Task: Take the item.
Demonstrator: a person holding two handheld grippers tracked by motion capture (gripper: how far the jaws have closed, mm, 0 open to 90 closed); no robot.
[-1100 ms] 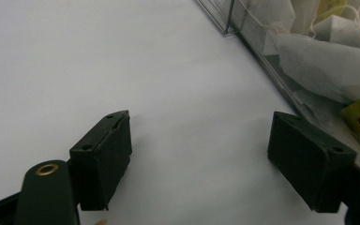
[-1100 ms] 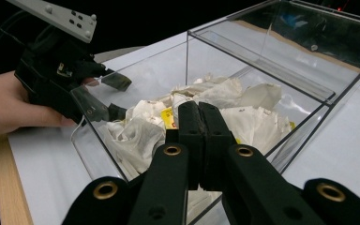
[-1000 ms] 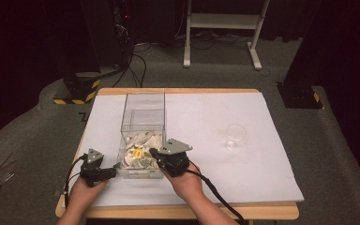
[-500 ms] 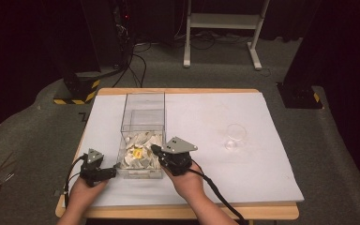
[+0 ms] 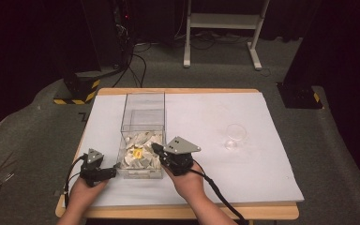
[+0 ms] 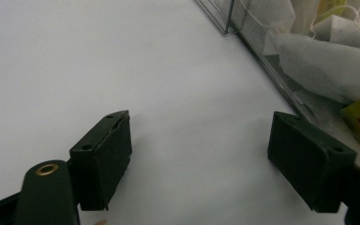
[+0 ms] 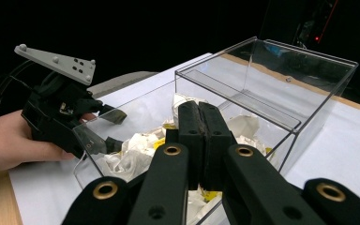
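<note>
White sheet: paper (image 5: 192,117) covers the wooden table (image 5: 178,213) almost edge to edge.
Box: clear plastic box (image 5: 143,110) stands on the paper at about 10 o'clock from the table's middle, long side running away from the person; a clear divider crosses it inside.
Tea bags: a heap of white tea bags (image 5: 138,150) with strings fills the near half of the box; the far half looks bare. One yellow tag (image 5: 138,153) lies among them.
Glass: a small clear glass (image 5: 235,136) stands on the paper at 3 o'clock from the box, well apart from it.
Left gripper: left gripper (image 5: 110,172) rests low on the paper at the box's near left corner, just beside the wall, pointing toward 3 o'clock. In the left gripper view its jaws stand wide apart with bare paper between them, and the box wall runs close by the right-hand jaw.
Right gripper: right gripper (image 5: 155,149) sits over the box's near right corner, tips aimed toward 10 o'clock above the bags. In the right gripper view its jaws (image 7: 199,136) are pressed together with nothing I can see between them, hanging just over the heap.
Hands: left hand (image 5: 82,192) and right hand (image 5: 187,180) come in from 6 o'clock, a black cable (image 5: 220,197) trailing back from the right one.
</note>
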